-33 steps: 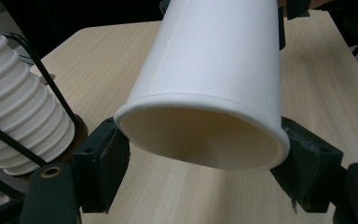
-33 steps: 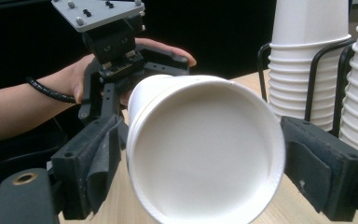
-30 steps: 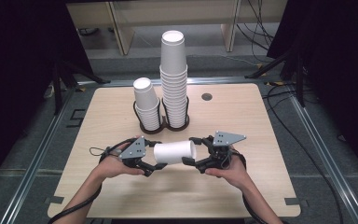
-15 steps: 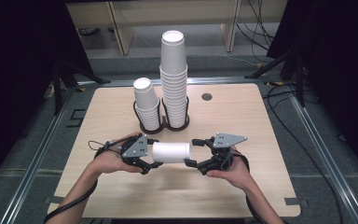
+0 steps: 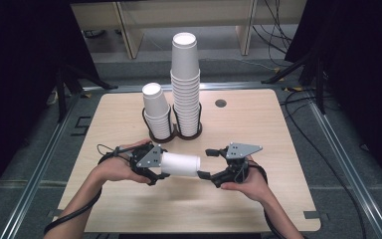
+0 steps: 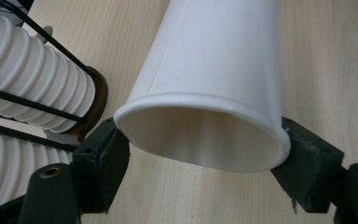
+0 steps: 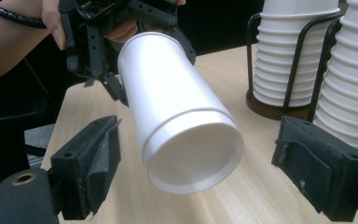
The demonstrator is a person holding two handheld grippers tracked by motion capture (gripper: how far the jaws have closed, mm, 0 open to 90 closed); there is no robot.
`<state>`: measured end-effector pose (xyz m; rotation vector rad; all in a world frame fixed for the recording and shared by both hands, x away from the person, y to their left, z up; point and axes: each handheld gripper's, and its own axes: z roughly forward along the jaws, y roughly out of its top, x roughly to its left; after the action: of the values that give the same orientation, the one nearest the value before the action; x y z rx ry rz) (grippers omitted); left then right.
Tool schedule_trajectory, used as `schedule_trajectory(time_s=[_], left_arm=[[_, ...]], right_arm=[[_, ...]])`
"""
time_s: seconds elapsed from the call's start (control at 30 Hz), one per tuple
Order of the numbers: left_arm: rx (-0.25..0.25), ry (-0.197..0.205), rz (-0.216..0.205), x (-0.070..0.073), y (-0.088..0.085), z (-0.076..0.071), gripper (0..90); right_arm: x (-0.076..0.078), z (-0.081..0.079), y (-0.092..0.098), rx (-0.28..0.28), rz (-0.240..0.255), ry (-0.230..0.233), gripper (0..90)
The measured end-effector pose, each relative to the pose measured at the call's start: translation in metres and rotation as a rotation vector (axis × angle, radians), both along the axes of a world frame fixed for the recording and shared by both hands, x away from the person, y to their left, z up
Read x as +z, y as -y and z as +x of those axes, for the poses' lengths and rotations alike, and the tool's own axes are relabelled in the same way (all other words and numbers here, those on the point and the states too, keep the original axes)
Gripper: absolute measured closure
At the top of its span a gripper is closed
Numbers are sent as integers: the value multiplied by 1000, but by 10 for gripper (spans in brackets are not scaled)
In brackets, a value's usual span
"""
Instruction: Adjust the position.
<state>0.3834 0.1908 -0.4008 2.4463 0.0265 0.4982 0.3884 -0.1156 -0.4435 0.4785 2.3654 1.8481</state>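
Left gripper clamps the rim end of a paper cup held sideways above the table; right gripper stands wide open around its base, not touching. Squeezing there could crush the cup.

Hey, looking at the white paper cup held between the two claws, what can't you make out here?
- White paper cup: closed end cut off by the top edge, left gripper view.
- Short stack of white paper cups: its count, too small, high view.
- Black wire rack: base behind the right claw pad, right gripper view.
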Motion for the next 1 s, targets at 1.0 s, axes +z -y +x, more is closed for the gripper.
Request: schedule_trajectory(time_s=[1.0], left_arm=[[-46, 4, 215, 9, 9, 2, 240]], right_arm=[[6, 2, -16, 40, -106, 3, 165]])
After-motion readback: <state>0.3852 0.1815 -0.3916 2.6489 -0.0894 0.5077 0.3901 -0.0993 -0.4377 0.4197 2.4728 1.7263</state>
